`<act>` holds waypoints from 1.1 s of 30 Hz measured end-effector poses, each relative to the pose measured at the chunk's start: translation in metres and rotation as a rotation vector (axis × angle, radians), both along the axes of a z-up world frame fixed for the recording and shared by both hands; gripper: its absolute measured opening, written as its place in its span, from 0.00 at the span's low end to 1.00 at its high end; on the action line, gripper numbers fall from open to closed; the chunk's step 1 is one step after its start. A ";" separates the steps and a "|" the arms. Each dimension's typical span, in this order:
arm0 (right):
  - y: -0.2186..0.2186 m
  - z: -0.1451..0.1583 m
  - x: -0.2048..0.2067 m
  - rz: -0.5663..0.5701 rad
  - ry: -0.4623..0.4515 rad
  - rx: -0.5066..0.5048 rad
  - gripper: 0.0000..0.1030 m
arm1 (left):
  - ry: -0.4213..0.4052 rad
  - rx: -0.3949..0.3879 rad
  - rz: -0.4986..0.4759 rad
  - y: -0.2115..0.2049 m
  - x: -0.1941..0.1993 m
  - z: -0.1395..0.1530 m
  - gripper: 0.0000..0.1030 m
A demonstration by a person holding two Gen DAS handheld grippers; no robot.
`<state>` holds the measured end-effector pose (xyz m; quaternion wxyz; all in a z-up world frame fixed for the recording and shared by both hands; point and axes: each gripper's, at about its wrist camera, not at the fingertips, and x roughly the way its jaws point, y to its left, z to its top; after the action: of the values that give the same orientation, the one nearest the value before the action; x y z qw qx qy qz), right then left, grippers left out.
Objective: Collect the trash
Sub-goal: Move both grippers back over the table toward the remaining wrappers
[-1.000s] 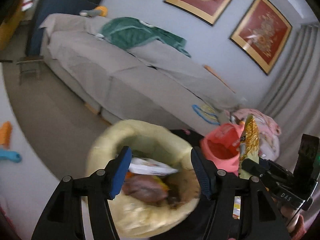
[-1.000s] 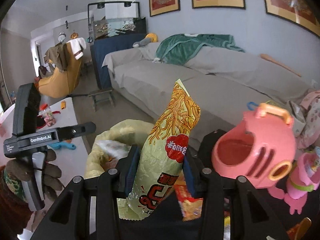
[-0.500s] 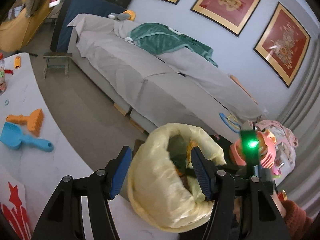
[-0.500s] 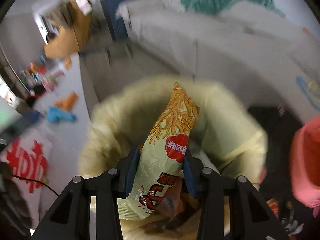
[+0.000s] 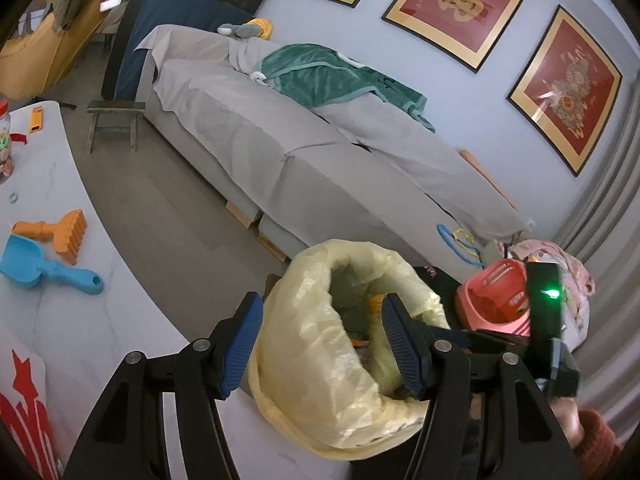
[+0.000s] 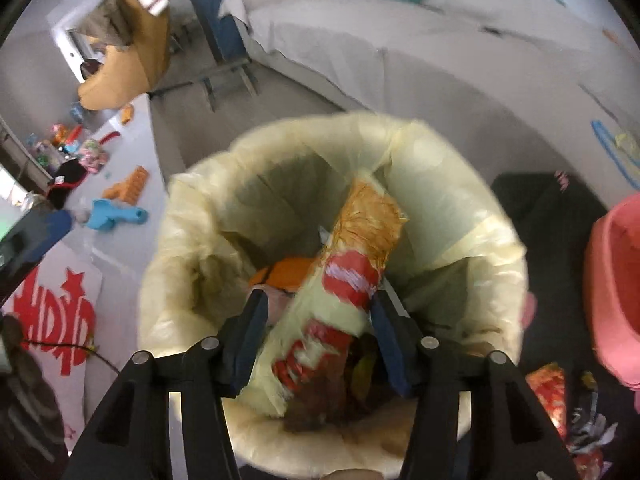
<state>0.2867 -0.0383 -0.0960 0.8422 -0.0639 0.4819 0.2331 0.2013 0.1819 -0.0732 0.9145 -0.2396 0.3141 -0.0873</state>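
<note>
R gripper (image 6: 318,340) clamped on snack bag (image 6: 332,304) over bin (image 6: 192,280). L gripper (image 5: 322,344) jaws apart, empty; bin at 12 o'clock.

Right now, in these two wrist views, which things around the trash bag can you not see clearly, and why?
- Right wrist view: print on the snack wrapper is smeared by motion blur; whether the right hand-held gripper grips it is unclear.
- Left wrist view: the trash bag near wall hides its contents.
- Left wrist view: the right hand-held gripper's fingertips are hidden inside that bag.
- Right wrist view: the pink toy is cut off by the edge.

Living room: sofa (image 5: 320,160), framed pictures (image 5: 456,4).
</note>
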 end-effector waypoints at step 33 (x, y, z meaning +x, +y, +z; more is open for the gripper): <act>-0.304 0.064 -0.251 -0.500 -0.340 0.150 0.43 | 0.121 0.093 -0.460 -0.261 -0.032 -0.016 0.61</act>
<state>0.0353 -0.3419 -0.0322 0.9443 0.0810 0.3164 0.0396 0.1691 -0.0787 -0.0888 0.8600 -0.1241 0.4185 -0.2642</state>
